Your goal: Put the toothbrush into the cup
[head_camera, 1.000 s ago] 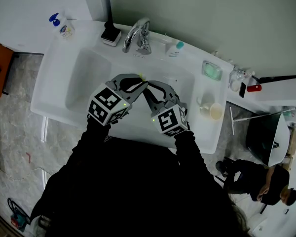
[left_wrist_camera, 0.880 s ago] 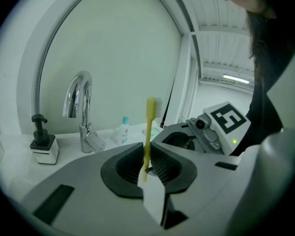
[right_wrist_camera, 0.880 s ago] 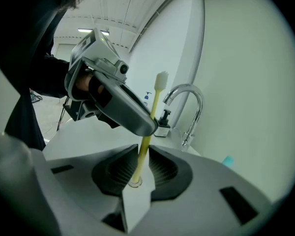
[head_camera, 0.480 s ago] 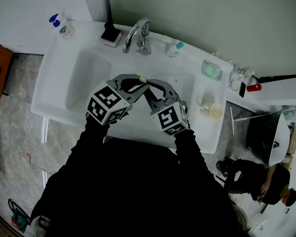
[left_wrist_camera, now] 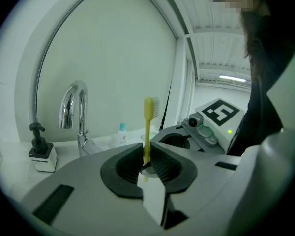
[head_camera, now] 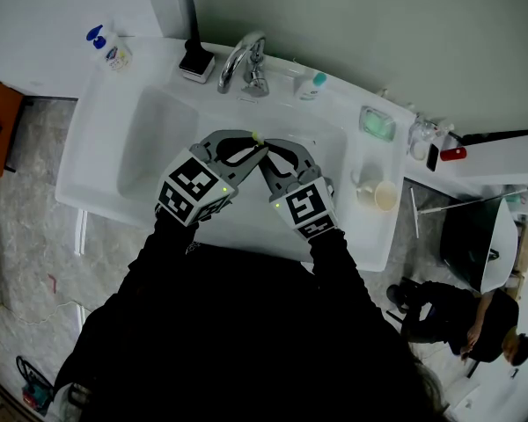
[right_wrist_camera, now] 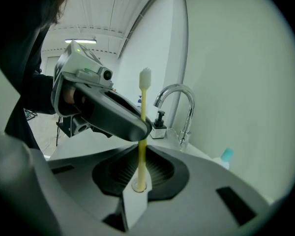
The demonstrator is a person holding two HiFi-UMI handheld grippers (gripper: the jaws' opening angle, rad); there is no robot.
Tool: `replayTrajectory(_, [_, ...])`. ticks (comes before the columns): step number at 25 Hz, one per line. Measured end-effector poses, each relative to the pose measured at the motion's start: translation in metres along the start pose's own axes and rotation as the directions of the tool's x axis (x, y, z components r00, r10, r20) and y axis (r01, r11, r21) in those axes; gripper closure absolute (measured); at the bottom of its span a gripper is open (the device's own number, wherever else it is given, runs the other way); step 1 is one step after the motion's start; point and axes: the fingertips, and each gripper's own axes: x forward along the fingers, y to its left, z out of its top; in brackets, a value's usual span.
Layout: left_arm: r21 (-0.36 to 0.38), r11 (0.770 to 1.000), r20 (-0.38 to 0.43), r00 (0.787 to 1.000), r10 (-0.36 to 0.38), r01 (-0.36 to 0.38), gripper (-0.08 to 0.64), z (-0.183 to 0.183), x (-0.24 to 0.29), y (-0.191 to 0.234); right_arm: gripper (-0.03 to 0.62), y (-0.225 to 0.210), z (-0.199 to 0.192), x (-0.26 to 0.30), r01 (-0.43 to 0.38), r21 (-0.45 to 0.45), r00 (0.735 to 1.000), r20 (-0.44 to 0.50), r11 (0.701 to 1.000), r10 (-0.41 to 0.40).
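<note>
A yellow toothbrush stands upright over the sink basin, bristles up, where the two grippers' tips meet. My left gripper is shut on its handle, with the white bristles above the jaws. My right gripper comes in from the right; its jaws are closing on the handle's lower end and the pads touch it. The left gripper's arm crosses just above the right jaws. The cup stands on the right of the sink counter, well apart from both grippers.
A chrome faucet and a black soap dispenser stand at the back of the white sink. A teal-capped bottle, a green soap dish and a blue-topped bottle sit along the rim. A person crouches at lower right.
The right gripper has rolled a little, turning its marker cube. Both grippers stay in place over the basin with the toothbrush between them.
</note>
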Motion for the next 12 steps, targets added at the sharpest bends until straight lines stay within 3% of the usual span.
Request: replayTrajectory(12, [0.011, 1.000, 0.135, 0.991, 0.014, -0.015, 0.507, 0.015, -0.012, 0.001, 0.541, -0.010, 0.008, -0.005, 0.036, 0.084, 0.998, 0.040, 0.996, -0.040])
